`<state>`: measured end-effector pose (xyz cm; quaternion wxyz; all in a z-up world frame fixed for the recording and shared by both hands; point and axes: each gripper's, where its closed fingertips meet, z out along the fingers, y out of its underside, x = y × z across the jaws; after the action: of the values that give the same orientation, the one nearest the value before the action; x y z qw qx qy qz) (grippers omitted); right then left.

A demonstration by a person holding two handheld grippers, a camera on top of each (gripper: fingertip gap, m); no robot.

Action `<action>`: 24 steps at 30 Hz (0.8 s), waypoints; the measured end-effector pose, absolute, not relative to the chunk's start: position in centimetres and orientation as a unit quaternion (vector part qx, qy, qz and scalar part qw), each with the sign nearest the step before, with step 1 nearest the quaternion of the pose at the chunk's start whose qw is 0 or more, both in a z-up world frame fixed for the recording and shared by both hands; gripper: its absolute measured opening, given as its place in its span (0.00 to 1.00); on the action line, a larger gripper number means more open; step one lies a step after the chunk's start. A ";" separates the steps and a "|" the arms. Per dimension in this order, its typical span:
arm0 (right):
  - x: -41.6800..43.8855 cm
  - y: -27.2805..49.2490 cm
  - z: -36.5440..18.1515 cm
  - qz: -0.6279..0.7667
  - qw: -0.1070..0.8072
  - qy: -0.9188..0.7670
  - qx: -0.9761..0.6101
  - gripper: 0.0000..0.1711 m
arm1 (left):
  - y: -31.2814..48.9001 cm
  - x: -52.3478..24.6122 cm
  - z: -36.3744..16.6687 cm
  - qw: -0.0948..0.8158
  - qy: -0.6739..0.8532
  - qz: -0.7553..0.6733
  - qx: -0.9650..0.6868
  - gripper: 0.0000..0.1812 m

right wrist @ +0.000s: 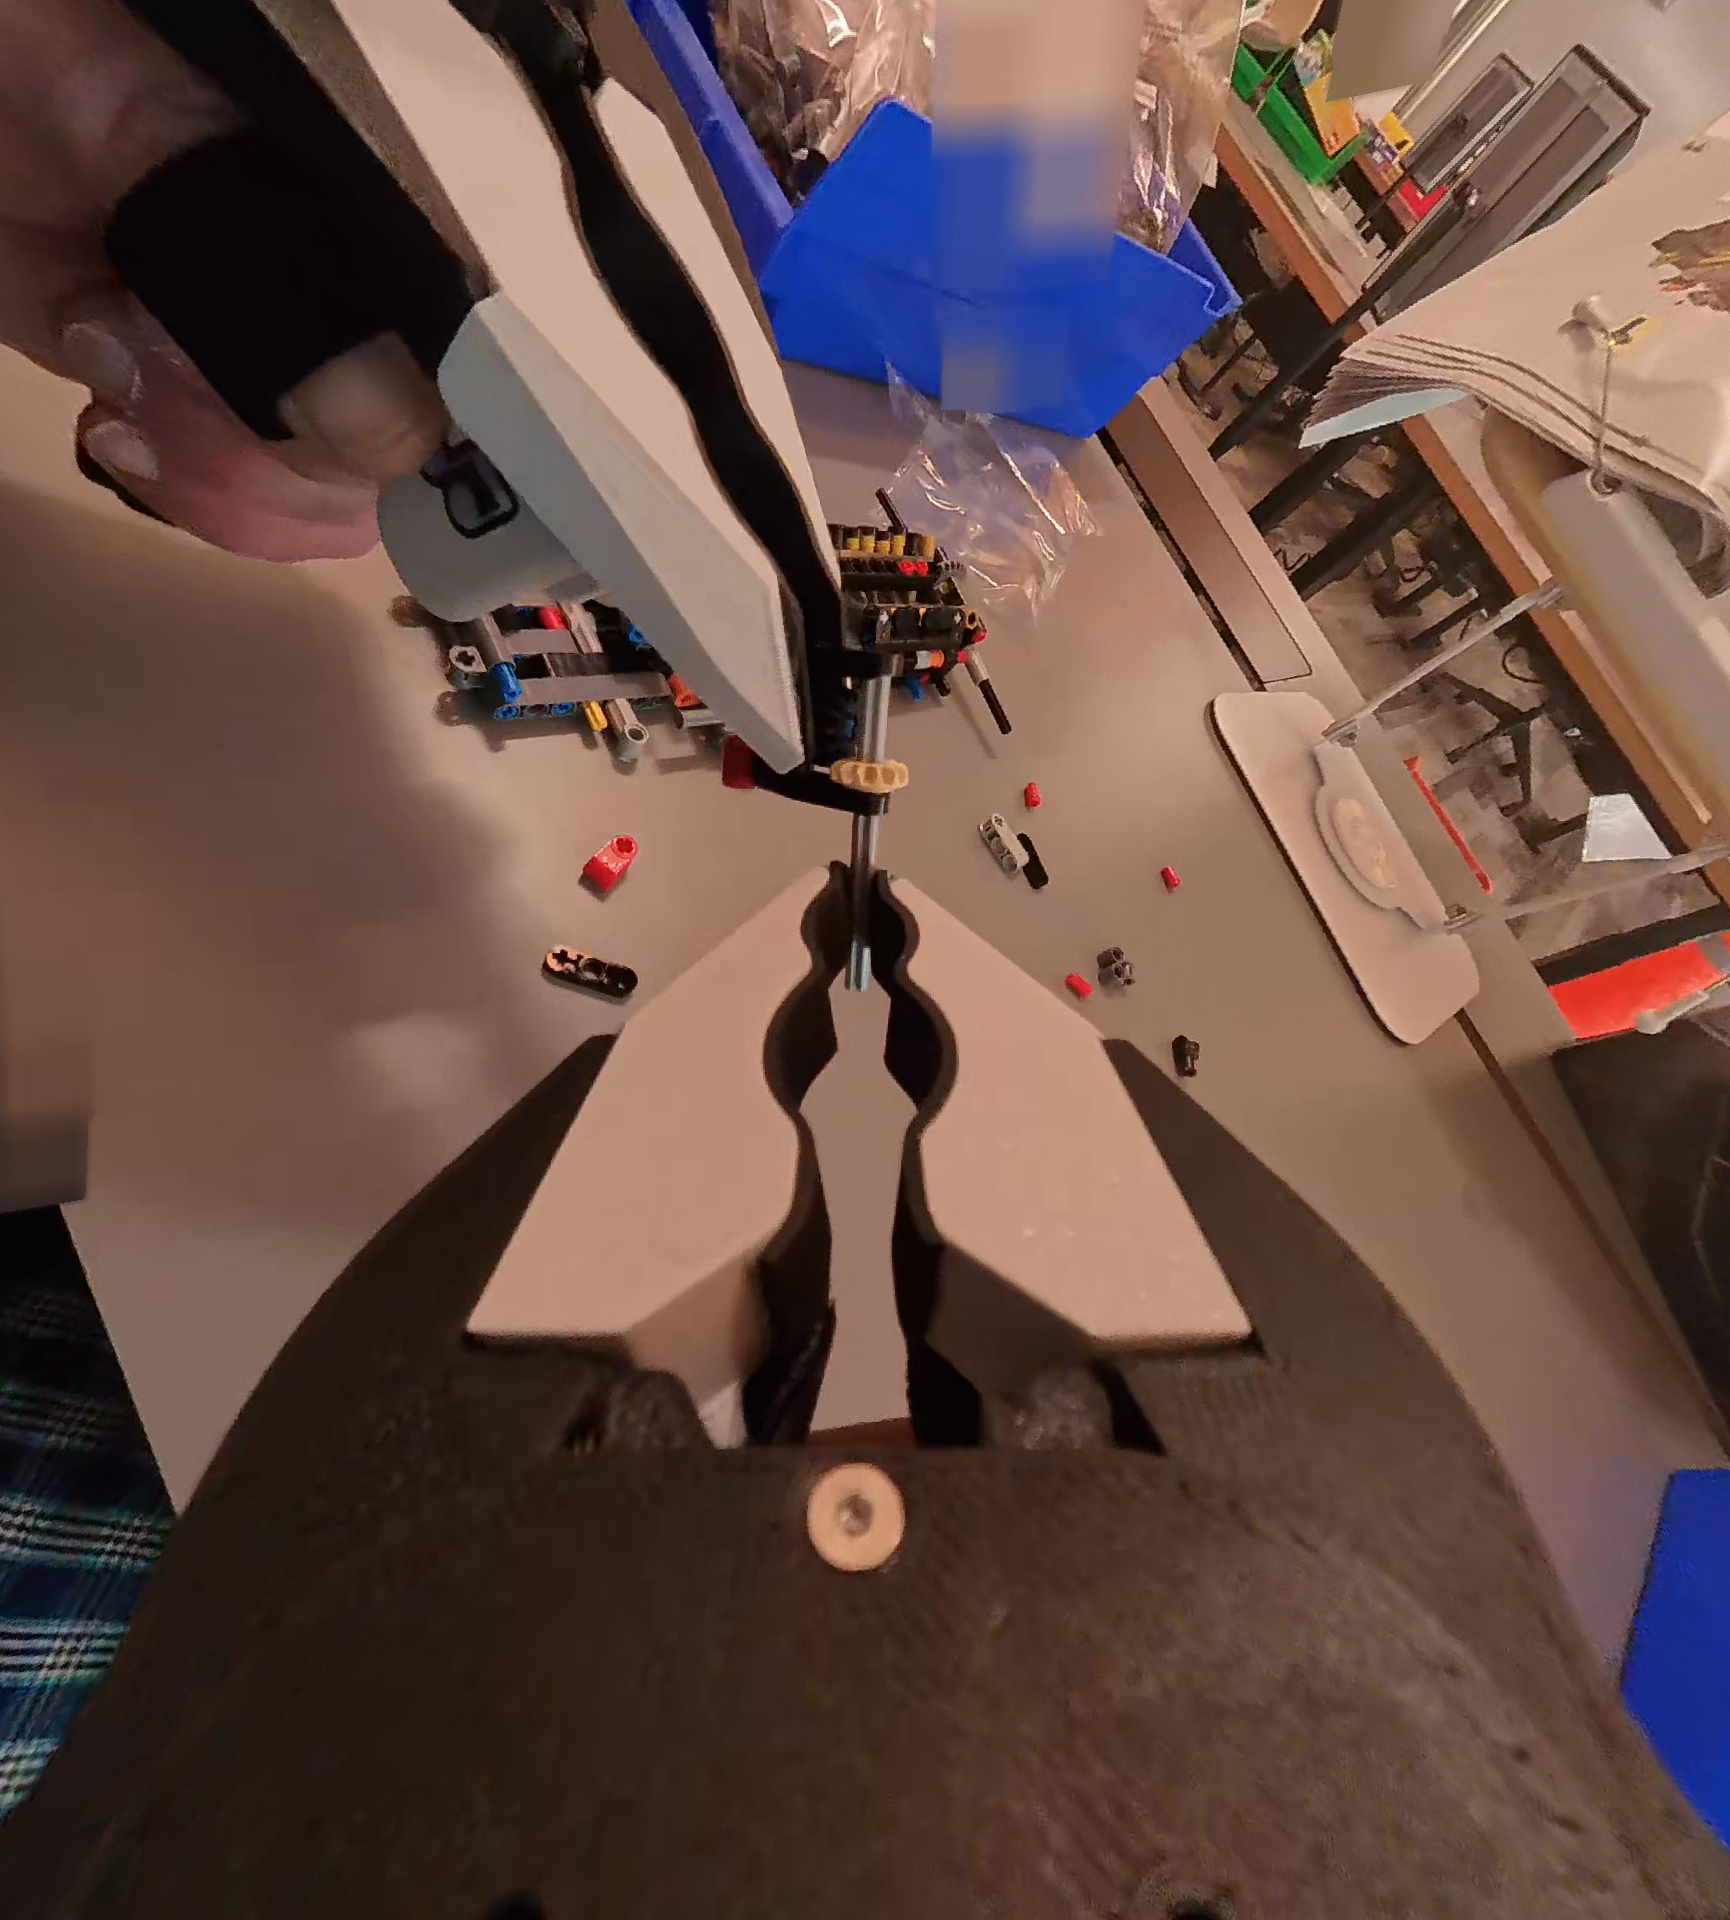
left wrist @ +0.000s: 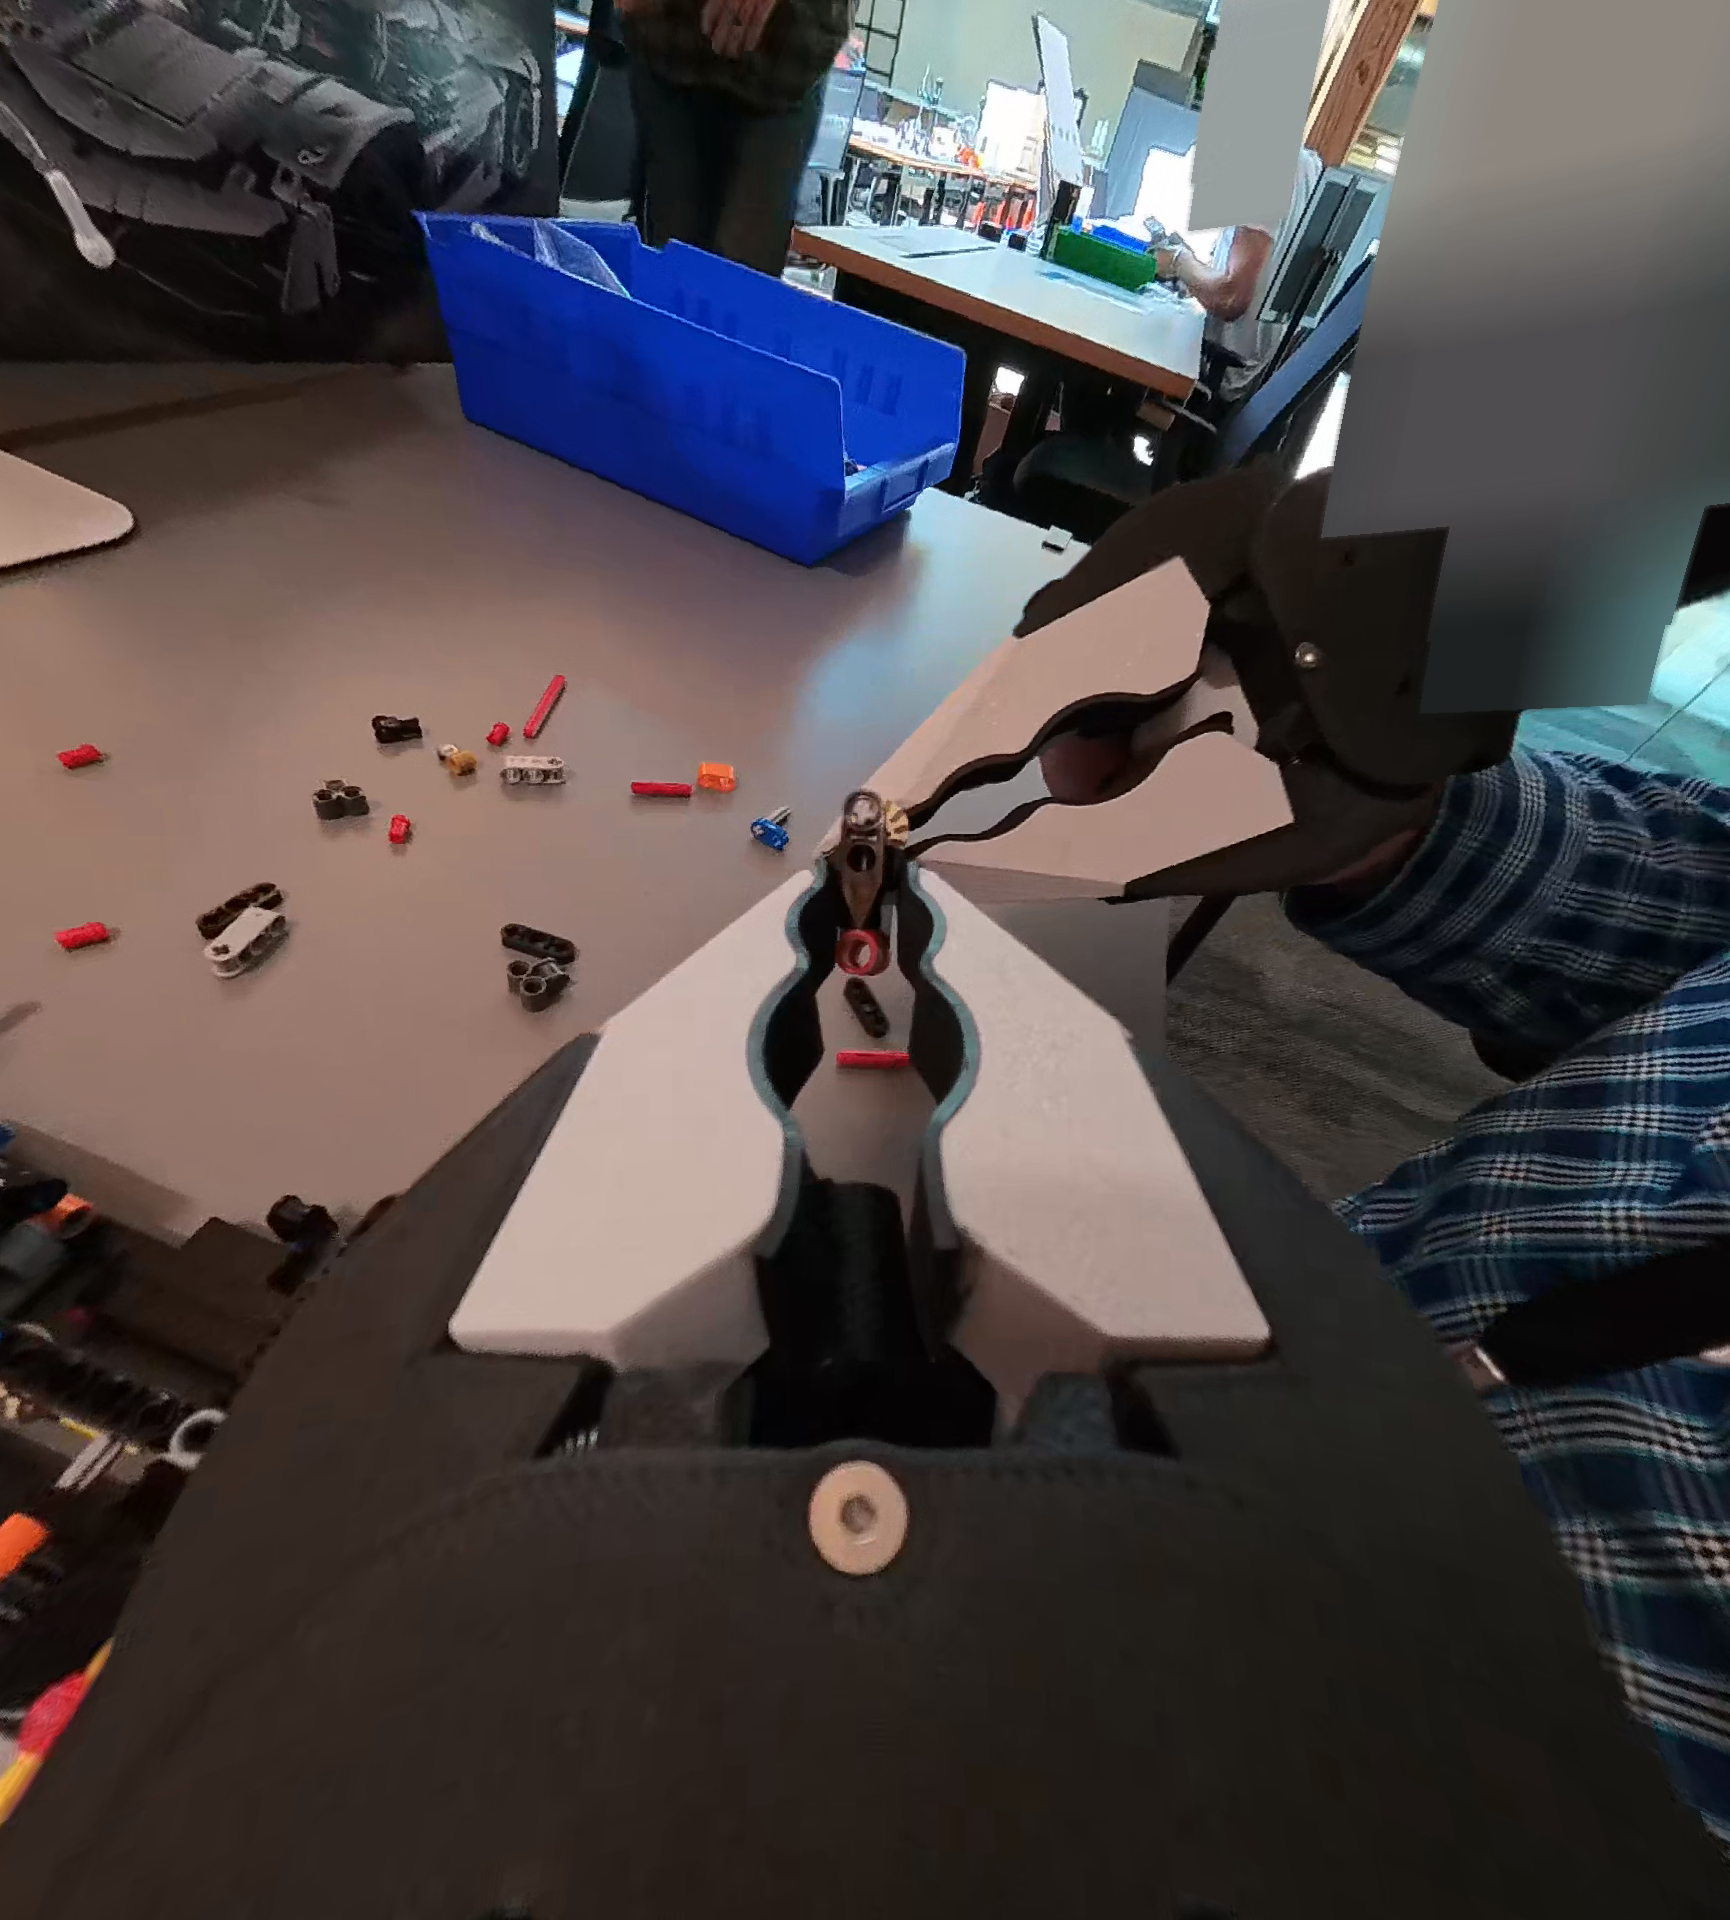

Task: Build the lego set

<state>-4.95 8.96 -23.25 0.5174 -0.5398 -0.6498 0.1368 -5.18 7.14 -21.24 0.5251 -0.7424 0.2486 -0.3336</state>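
My left gripper [left wrist: 861,883] is shut on a black beam [left wrist: 861,857] with a red bush [left wrist: 859,951] at its near end, held above the grey table [left wrist: 373,582]. My right gripper [right wrist: 859,883] is shut on a thin grey axle [right wrist: 863,914]. The axle passes through a tan gear [right wrist: 869,774] and the black beam [right wrist: 799,784]. The two gripper tips meet almost nose to nose. In the left wrist view the right gripper [left wrist: 918,821] comes in from the right, with the tan gear [left wrist: 892,821] at its tip. The partly built model [right wrist: 892,603] lies on the table behind.
Loose red, black and grey pieces [left wrist: 528,769] lie scattered on the table. A blue bin [left wrist: 695,384] stands at the back. A clear plastic bag [right wrist: 986,488], an open instruction booklet [right wrist: 1619,312] and a white stand base [right wrist: 1360,862] are to the right. People stand beyond the table. The partly built model [right wrist: 892,603] sits 15 centimetres or so from the ends of my left fingers.
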 end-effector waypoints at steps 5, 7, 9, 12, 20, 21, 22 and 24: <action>-5.0 9.1 -23.8 0.139 0.512 -0.652 -0.542 0.00 | 7.2 -5.5 -21.7 0.517 0.232 -0.355 -0.743 0.05; -5.1 9.1 -23.8 0.143 0.513 -0.650 -0.542 0.00 | 7.2 -5.6 -21.6 0.512 0.223 -0.371 -0.742 0.05; -5.1 9.1 -24.0 0.139 0.510 -0.654 -0.541 0.00 | 7.3 -5.7 -21.9 0.509 0.221 -0.375 -0.743 0.05; -5.3 9.0 -24.2 0.145 0.508 -0.653 -0.543 0.00 | 7.2 -5.9 -22.0 0.504 0.218 -0.381 -0.743 0.05; -5.1 8.9 -23.9 0.153 0.510 -0.652 -0.539 0.00 | 7.1 -6.1 -21.7 0.503 0.226 -0.382 -0.742 0.05; -5.0 8.9 -24.0 0.152 0.509 -0.653 -0.539 0.00 | 7.1 -6.0 -21.7 0.503 0.226 -0.381 -0.742 0.05; -4.9 8.9 -24.0 0.151 0.509 -0.654 -0.539 0.00 | 7.1 -6.0 -21.7 0.500 0.219 -0.390 -0.741 0.05; -4.9 8.9 -24.0 0.154 0.510 -0.653 -0.538 0.00 | 7.0 -6.1 -21.7 0.493 0.206 -0.409 -0.740 0.05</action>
<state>-4.94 8.87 -23.96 0.5101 -0.5383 -0.6531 0.1535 -6.07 7.03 -21.66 0.4927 -0.7398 0.2055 -0.4094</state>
